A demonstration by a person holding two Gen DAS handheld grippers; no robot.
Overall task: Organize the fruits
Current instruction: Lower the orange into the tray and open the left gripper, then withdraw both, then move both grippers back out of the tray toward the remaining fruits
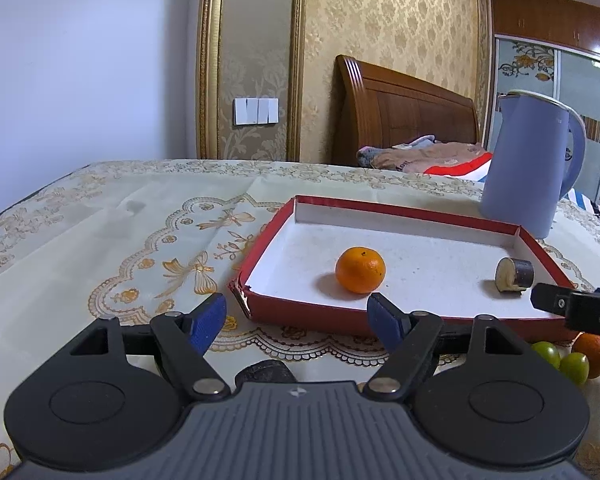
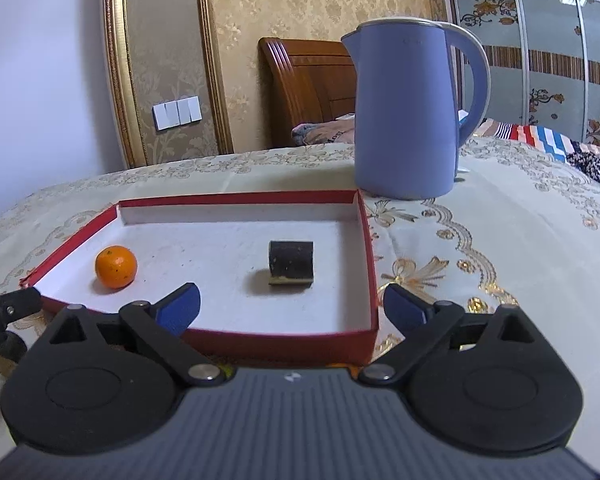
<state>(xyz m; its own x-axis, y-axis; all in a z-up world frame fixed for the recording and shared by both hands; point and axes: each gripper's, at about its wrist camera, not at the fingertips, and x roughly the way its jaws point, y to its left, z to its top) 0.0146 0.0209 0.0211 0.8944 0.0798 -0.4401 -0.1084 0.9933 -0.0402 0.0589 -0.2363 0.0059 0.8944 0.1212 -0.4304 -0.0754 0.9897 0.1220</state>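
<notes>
A red shallow box with a white floor (image 1: 400,216) (image 2: 236,198) lies on the table. In it are an orange tangerine (image 1: 360,269) (image 2: 115,267) and a short dark-skinned cut piece with a pale end (image 1: 514,275) (image 2: 291,263). My left gripper (image 1: 296,322) is open and empty, just before the box's near left corner. My right gripper (image 2: 292,307) is open and empty over the box's near edge; part of it shows in the left wrist view (image 1: 572,310). Outside the box at the near right lie two green fruits (image 1: 560,360) and another tangerine (image 1: 594,354).
A blue kettle (image 1: 530,164) (image 2: 410,108) stands behind the box's far right corner. A dark lump (image 1: 265,372) lies under my left gripper, and it also shows in the right wrist view (image 2: 8,354). The table has a patterned cream cloth (image 1: 120,240). A bed is behind.
</notes>
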